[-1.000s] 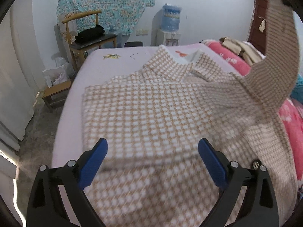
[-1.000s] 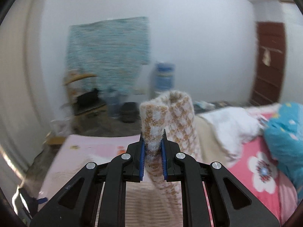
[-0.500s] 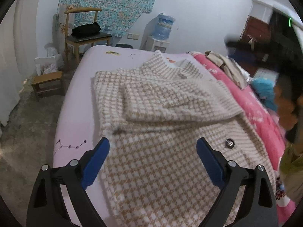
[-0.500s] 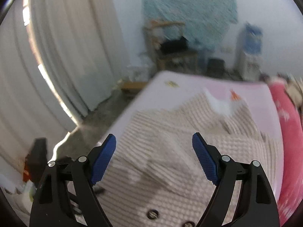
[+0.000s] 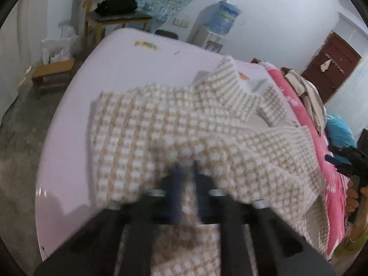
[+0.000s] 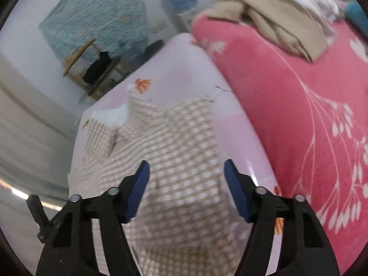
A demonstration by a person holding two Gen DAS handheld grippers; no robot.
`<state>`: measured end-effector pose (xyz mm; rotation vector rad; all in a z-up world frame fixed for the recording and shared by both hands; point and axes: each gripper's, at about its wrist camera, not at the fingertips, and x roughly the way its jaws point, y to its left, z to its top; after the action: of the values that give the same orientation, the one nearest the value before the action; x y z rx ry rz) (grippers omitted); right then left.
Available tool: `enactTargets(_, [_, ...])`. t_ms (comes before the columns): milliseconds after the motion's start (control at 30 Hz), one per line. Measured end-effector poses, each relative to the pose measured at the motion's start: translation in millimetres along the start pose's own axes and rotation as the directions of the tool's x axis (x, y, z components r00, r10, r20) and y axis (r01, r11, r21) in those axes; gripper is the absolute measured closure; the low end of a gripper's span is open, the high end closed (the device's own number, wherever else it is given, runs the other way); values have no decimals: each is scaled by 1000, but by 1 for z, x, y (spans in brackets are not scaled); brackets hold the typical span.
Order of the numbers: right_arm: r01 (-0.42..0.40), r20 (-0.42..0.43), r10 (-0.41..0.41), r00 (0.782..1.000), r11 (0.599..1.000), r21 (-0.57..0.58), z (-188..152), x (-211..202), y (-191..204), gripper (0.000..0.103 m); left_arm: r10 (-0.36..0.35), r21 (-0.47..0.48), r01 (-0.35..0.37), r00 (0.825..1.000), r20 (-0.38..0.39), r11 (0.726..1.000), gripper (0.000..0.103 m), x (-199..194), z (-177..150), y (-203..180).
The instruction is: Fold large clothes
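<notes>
Now the left gripper [image 5: 186, 184], which stood wide open over the cloth half a second ago, has clenched on the near hem of the checked jacket [image 5: 161, 126] at 6 o'clock in its view; heavy blur suggests it is moving with the fabric. The right gripper [image 6: 186, 184], which held the sleeve a second ago, is released, fingers spread, hovering above the jacket's right side [image 6: 179, 142] with nothing between them. Judgement: sleeve fold-in is done and the bottom-to-collar fold is starting, so the task looks roughly mid-way. The jacket lies on the pale lilac bed sheet [image 5: 128, 69], collar toward 12 o'clock. Edges: bare sheet runs from 9 to 12 o'clock of the jacket, good room to carry the hem forward. At 3 o'clock the pink floral blanket [image 6: 299, 115] lies just beside the garment, with a beige cloth pile [image 6: 276, 18] on it toward 1 o'clock. The bed's left edge drops to the floor at 9 o'clock.
</notes>
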<state>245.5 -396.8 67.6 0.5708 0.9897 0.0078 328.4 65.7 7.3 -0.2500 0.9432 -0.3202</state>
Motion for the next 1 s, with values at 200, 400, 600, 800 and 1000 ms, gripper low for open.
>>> enactTargets(200, [5, -7, -6, 1000, 999, -51, 11, 23, -1, 57, 22, -18, -19, 983, 182, 1000, 103, -47, 20, 9])
enactTargets(400, [33, -29, -35, 999, 996, -85, 21, 56, 3, 60, -52, -102, 58, 997, 62, 993, 101, -31, 4, 41])
enactTargets(600, [-8, -32, 6, 999, 998, -58, 26, 56, -3, 54, -28, -58, 26, 999, -38, 998, 57, -8, 1, 19])
enactTargets(800, [4, -35, -7, 999, 996, -87, 27, 59, 3, 52, -2, -56, 0, 999, -38, 998, 70, 16, 12, 13])
enactTargets(1000, [53, -12, -55, 998, 990, -132, 26, 63, 15, 58, -2, -8, 2, 999, 50, 1000, 97, -6, 23, 7])
